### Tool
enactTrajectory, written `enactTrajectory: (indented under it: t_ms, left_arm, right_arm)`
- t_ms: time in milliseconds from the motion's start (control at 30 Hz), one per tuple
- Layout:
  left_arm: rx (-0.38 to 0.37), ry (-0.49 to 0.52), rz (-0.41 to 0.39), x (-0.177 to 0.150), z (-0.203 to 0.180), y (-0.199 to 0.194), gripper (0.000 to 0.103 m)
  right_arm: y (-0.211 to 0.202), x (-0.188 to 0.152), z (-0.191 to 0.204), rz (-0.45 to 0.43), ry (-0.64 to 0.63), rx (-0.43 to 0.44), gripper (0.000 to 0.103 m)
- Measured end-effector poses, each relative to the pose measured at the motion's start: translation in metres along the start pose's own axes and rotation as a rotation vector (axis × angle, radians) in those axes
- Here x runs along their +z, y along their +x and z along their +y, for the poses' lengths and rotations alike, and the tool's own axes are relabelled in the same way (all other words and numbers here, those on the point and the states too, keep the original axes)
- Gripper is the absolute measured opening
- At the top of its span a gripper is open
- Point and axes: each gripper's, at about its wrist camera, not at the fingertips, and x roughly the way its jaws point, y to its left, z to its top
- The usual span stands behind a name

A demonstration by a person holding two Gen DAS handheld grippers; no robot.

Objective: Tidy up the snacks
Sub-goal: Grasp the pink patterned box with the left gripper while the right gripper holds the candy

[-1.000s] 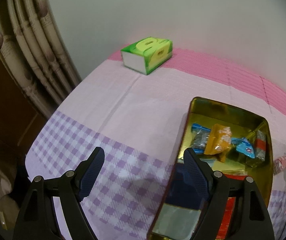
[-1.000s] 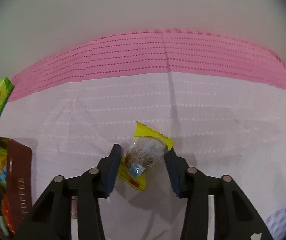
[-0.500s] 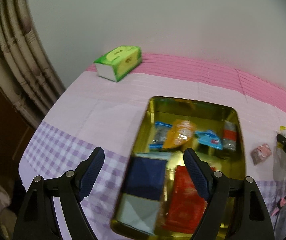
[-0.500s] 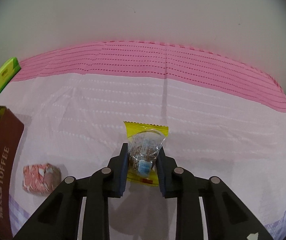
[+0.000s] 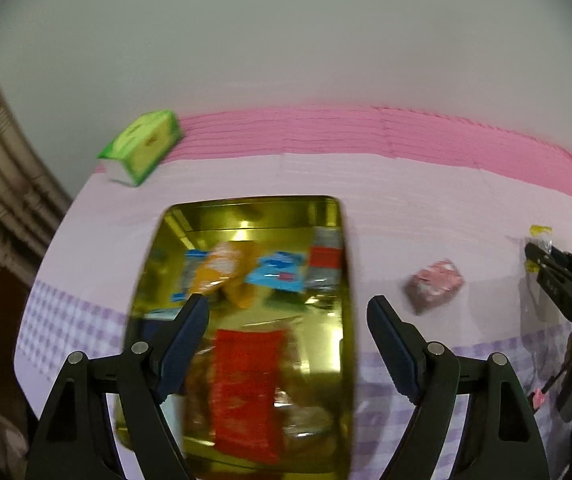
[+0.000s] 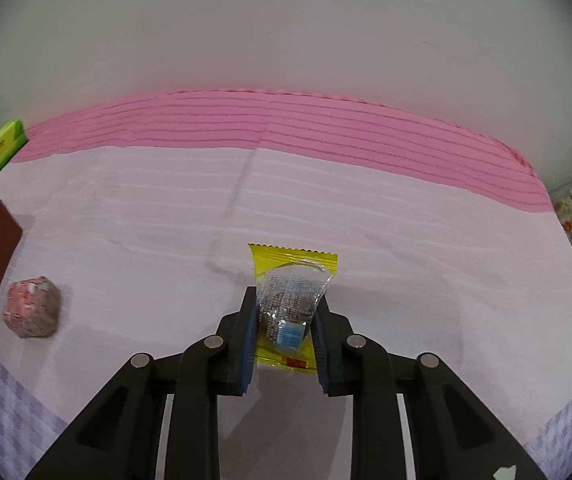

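Your right gripper is clamped on the yellow-edged clear snack packet, well to the right of the open gold metal tin. Your left gripper is spread wide over this tin, with nothing between its fingers. A pink-and-white wrapped candy lies on the pale pink cloth just right of the tin.

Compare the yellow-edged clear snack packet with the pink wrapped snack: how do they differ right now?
The yellow-edged clear snack packet is flat and clamped between the right gripper's pads; the pink wrapped snack is lumpy and lies free on the tablecloth, nearer the gold tin. Both are outside the tin.
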Motion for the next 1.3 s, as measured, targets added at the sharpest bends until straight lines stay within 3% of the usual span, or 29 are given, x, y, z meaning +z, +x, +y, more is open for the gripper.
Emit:
enactTrajectory:
  t_ms: [267, 667, 1033, 1300]
  left_arm:
    - [-0.072, 0.048, 0.022, 0.001, -0.042, 0.005, 0.081]
    - [-0.111, 0.068, 0.069, -0.001, -0.08, 0.023, 0.081]
    - [-0.116, 0.001, 0.132, 0.009, -0.111, 0.054, 0.081]
    - [-0.076, -0.05, 0.172, 0.015, -0.12, 0.077, 0.081]
  right_arm:
    - [-0.004, -0.011, -0.036, -0.012, 0.024, -0.047, 0.022]
    - [-0.003, -0.014, -0.049, -0.012, 0.054, -0.015, 0.023]
    - [-0.002, -0.013, -0.053, -0.01, 0.073, 0.008, 0.023]
    - [-0.002, -0.013, -0.053, -0.01, 0.081, 0.018, 0.024]
